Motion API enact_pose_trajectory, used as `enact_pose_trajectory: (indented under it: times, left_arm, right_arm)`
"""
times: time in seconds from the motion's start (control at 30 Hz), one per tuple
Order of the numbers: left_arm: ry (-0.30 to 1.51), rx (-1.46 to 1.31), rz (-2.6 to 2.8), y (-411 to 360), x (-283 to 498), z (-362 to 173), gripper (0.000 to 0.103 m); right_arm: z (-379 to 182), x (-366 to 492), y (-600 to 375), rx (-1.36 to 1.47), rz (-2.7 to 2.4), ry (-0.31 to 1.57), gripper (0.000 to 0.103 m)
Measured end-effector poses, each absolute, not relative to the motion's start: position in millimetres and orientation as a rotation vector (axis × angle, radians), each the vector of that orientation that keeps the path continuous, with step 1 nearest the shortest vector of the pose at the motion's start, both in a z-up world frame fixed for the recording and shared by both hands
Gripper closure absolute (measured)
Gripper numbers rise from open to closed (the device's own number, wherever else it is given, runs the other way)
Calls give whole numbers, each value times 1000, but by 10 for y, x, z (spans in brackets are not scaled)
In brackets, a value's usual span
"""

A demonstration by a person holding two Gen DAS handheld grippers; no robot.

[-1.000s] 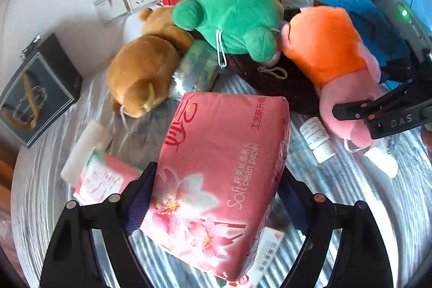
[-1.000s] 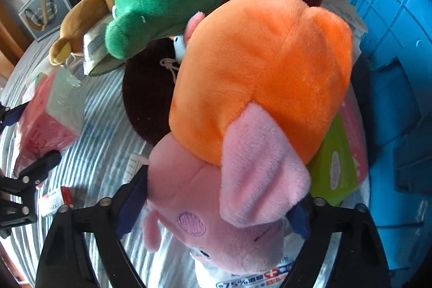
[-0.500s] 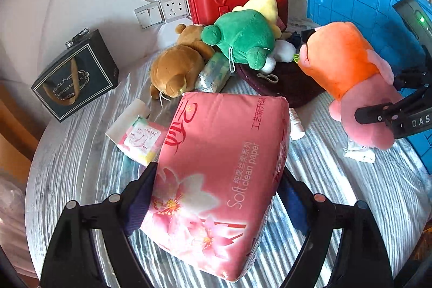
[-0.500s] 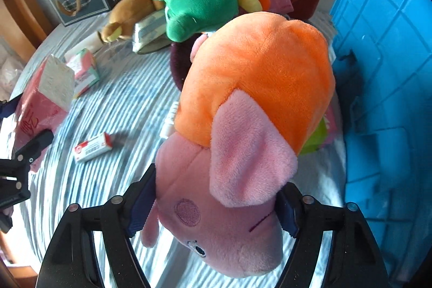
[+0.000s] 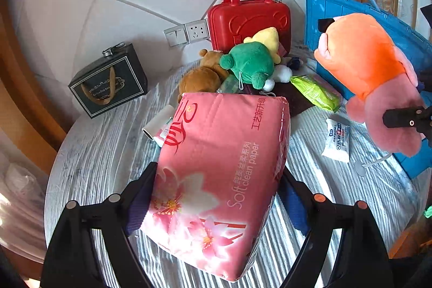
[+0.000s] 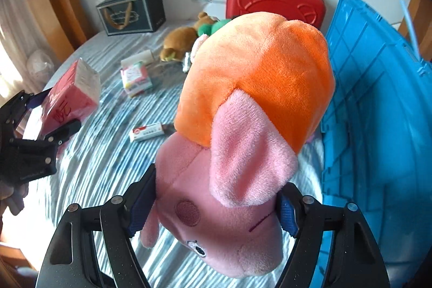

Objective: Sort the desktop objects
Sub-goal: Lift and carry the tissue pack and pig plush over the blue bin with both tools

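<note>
The left tongs (image 5: 216, 196) clamp a pink tissue pack (image 5: 224, 174), held clear above the bench (image 5: 102, 153). The right tongs (image 6: 216, 204) grip a pink-and-orange plush pig (image 6: 243, 126) by its head, also lifted off the bench, beside the blue crate (image 6: 378, 112) at the right edge. More plush toys (image 5: 243, 64) lie heaped at the far edge before a red case (image 5: 248, 15).

Green plush (image 6: 209, 27) mostly hidden behind pig plush (image 6: 251, 109); brown plush's (image 5: 201, 77) lower half behind tissue pack (image 5: 218, 174).
</note>
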State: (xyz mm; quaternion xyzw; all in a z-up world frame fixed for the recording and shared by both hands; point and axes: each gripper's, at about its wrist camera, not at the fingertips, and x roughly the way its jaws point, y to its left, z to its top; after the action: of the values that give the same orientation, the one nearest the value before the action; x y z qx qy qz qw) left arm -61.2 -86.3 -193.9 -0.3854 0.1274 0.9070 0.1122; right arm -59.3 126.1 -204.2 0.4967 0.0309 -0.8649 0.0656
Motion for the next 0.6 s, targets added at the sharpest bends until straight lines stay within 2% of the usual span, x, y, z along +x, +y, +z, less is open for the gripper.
enact_pose_trajectory:
  times: [0.3,0.6]
  left_arm:
    - [351,-1052,2719,-834,-259,-1476,19]
    - [369,-969,2778,-526,-50,-1074,19]
  right_arm:
    - [-1483,-193,1298,1299,-2676,121,26]
    - [-1193,17,1441,1156,-2673,94,26]
